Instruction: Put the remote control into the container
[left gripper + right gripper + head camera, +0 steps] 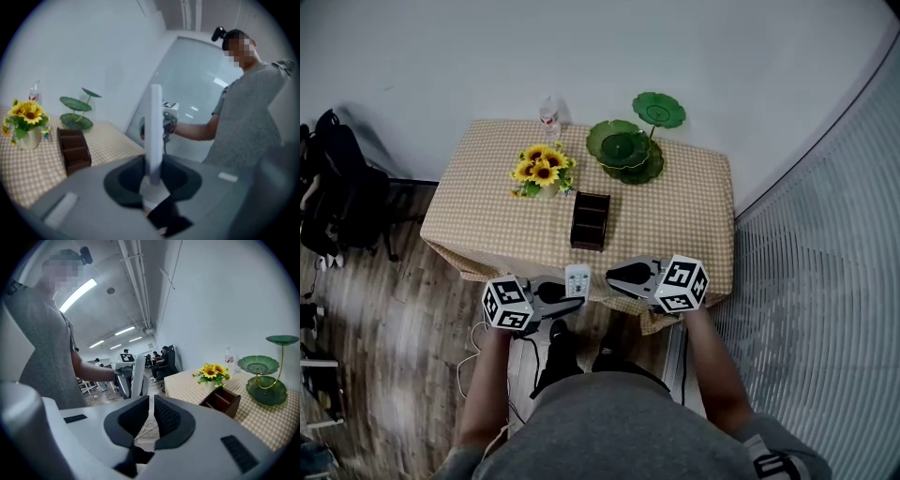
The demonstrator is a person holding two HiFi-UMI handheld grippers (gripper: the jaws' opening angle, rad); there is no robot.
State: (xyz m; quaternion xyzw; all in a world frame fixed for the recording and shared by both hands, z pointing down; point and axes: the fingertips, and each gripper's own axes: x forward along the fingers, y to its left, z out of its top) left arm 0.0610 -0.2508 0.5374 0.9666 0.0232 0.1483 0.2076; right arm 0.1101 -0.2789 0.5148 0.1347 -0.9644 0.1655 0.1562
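Note:
My left gripper (572, 298) is shut on the white remote control (577, 279), just in front of the table's near edge. In the left gripper view the remote control (155, 136) stands upright and edge-on between the dark pads (123, 183). The dark brown container (590, 220) with open compartments stands on the checkered table (694, 216), beyond the remote; it also shows as the container (73, 149) and the container (220, 401). My right gripper (611, 275) is shut with nothing between its jaws, right of the remote. Its pads (165, 417) meet over the floor.
A vase of sunflowers (543, 171), a clear bottle (548, 114) and a green tiered lotus stand (630, 145) fill the back of the table. A white wall lies behind it. Black bags (337, 187) sit on the wooden floor at left; cables lie near my feet.

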